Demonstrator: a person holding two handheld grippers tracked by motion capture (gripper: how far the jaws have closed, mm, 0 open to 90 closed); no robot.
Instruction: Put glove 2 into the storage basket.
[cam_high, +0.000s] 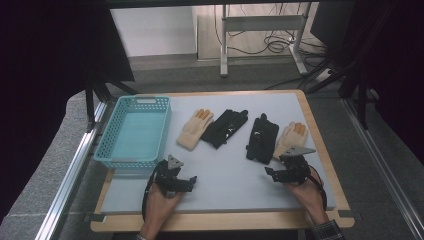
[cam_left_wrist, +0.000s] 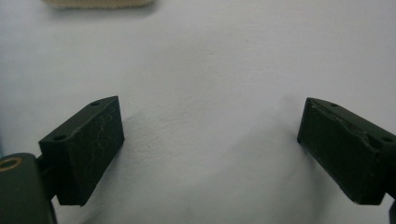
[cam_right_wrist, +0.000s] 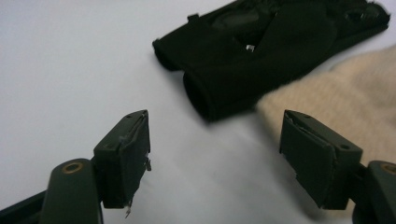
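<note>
On the grey mat of the desk (cam_high: 220, 175), all four gloves are lying loose, so by the look of it your sorting is only just beginning: the blue basket (cam_high: 134, 131) at the left is sitting empty, and nothing is being carried yet. Your right hand-held gripper (cam_high: 283, 167) is hovering just beside the cuff of the right cream glove (cam_high: 291, 137), with its jaws standing wide and nothing between them; in the right gripper view the cream glove (cam_right_wrist: 345, 98) is lying beside one jaw and the neighbouring black glove (cam_right_wrist: 261, 51) is lying just ahead, overlapping the cream one's edge. Your left hand-held gripper (cam_high: 181, 177) is resting near the basket's front corner, its jaws also spread wide over bare mat, with the cuff of the left cream glove (cam_left_wrist: 98, 3) peeking in at the top of its view. That left cream glove (cam_high: 196, 128) and the second black glove (cam_high: 226, 127) are touching each other in the middle of the desk, well apart from your grippers. If the gloves are going into the basket, every one of them is waiting for you, and the right cream one looks like the likeliest first pick. Around you, the desk's wooden rim is showing beyond the mat, dark curtains are hanging at both sides, and grey carpet, a metal stand and trailing cables are filling the floor behind.
</note>
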